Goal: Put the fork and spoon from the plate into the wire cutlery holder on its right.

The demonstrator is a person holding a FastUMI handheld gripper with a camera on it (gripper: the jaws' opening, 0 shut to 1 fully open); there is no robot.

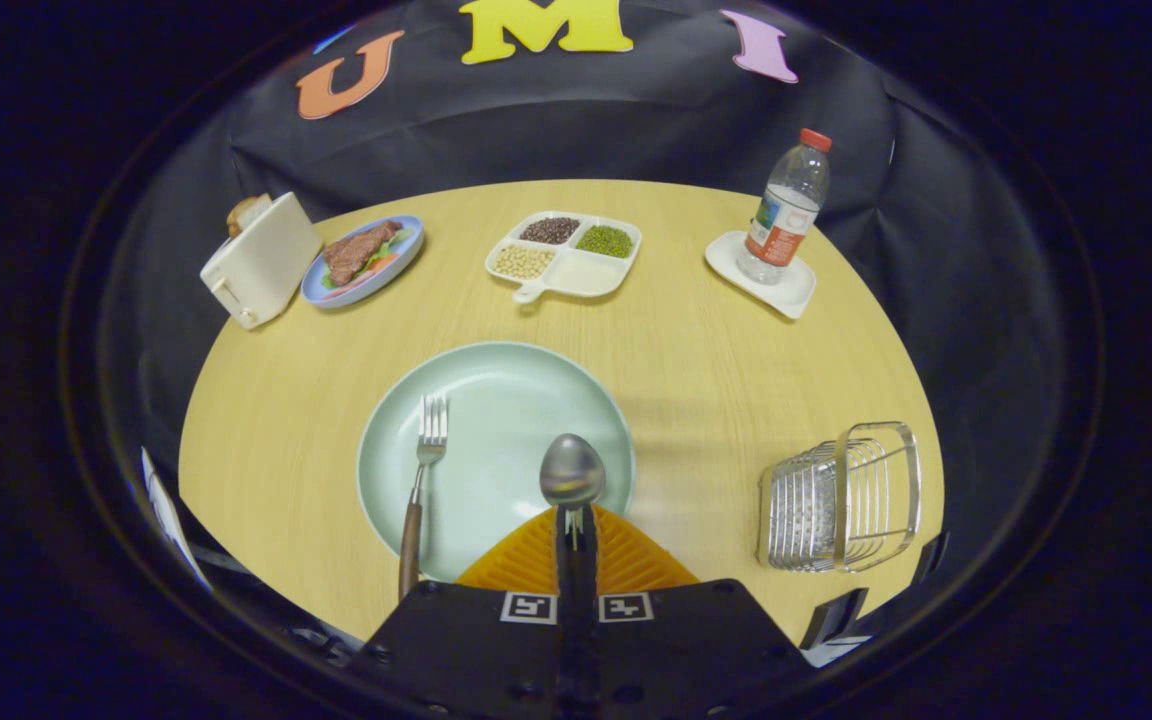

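Steel spoon (pixel 572 470) sat clenched in your gripper (pixel 576 520) over the plate (pixel 496 385); fork (pixel 421 480) lay at ten o'clock, wire cutlery holder (pixel 841 500) at three. Slack pressure risked the handle pivoting or dropping.

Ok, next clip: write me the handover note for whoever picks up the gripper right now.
Gripper: shut on the spoon, fingers pinching its handle, bowl sticking out ahead over the plate.
Fork: on the plate's left side, tines away from the gripper, handle overhanging the near rim.
Holder: right of the plate, on the table; nothing visible inside.
Done: spoon gripped.
Left: carry the spoon to the holder and drop it in, then do the same with the fork.
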